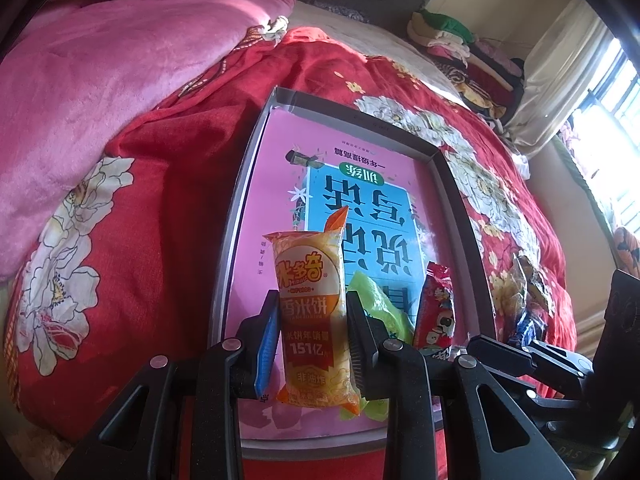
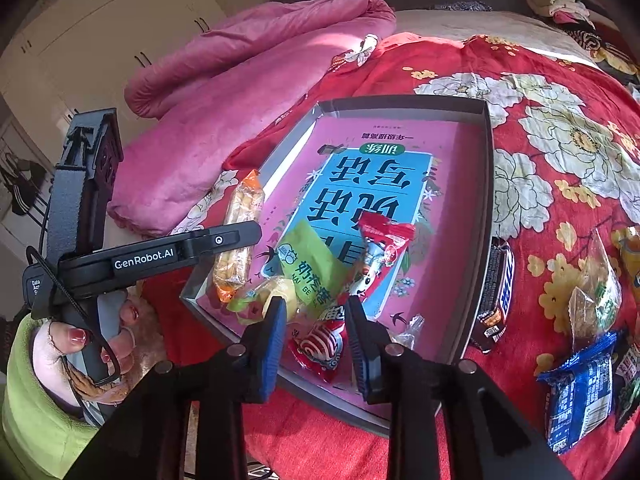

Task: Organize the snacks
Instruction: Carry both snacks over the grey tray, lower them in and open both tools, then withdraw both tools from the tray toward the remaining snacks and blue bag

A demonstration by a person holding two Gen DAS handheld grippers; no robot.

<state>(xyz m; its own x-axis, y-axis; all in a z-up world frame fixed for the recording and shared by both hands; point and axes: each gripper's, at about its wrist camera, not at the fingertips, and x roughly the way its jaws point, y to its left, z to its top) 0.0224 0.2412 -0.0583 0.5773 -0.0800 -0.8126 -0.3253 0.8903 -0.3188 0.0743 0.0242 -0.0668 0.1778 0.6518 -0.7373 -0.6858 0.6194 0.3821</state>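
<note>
My left gripper (image 1: pixel 312 300) is shut on an orange rice-cracker packet (image 1: pixel 312 312) and holds it upright over the near left part of a grey tray (image 1: pixel 240 200). The right wrist view shows that packet (image 2: pixel 240 240) by the tray's (image 2: pixel 490 200) left rim. My right gripper (image 2: pixel 315 306) stands open over the tray's near end. A red-and-white packet (image 2: pixel 320 346) lies in the tray below its fingers. A green packet (image 2: pixel 316 268) and a red cartoon packet (image 2: pixel 384 248) lie just beyond, on a pink and blue book.
The tray rests on a red flowered bedspread (image 2: pixel 560 80). Loose snacks lie to its right: a dark bar (image 2: pixel 498 292), a clear bag (image 2: pixel 596 300), a blue packet (image 2: pixel 580 396). A pink quilt (image 2: pixel 240 60) is heaped at the left, folded clothes (image 1: pixel 460 40) at the back.
</note>
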